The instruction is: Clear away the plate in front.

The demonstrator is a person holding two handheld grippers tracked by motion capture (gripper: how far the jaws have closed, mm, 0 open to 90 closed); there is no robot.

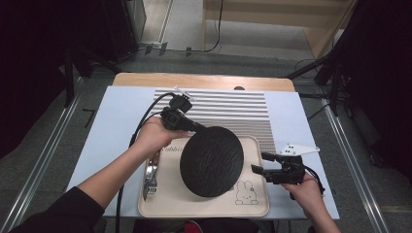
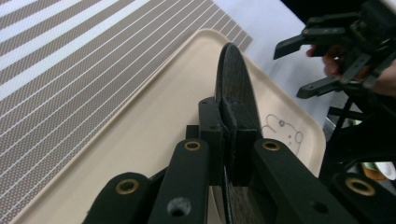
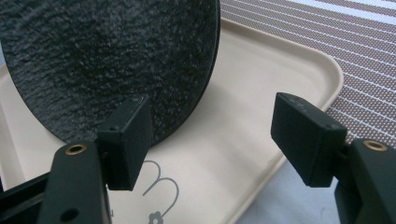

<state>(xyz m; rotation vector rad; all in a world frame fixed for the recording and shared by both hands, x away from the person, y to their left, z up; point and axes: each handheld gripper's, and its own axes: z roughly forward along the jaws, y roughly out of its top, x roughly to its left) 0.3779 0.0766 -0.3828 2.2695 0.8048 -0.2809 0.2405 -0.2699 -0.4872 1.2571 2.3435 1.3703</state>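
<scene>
Tray (image 1: pixel 257 206) rim – left gripper (image 1: pixel 194 127) fingers pinch plate (image 1: pixel 212 161) edge | right gripper (image 1: pixel 257 162) fingers spread

Right gripper (image 3: pixel 212 135): 2 black jaws wide apart, nothing btwn them. Black textured plate (image 3: pixel 107 60) tilted up on edge over cream tray (image 3: pixel 247 140), just past left jaw. Striped mat (image 3: pixel 327 42) far right.

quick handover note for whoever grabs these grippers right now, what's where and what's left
Left gripper: shut on the rim of the black plate, holding it tilted above the beige tray.
Right gripper: open, empty, beside the plate's right edge at the tray's right side.
Fork: lying on the tray's left side.
Done: plate gripped and brought over the tray.
Left: probably lower the plate flat onto the tray, then release.
</scene>
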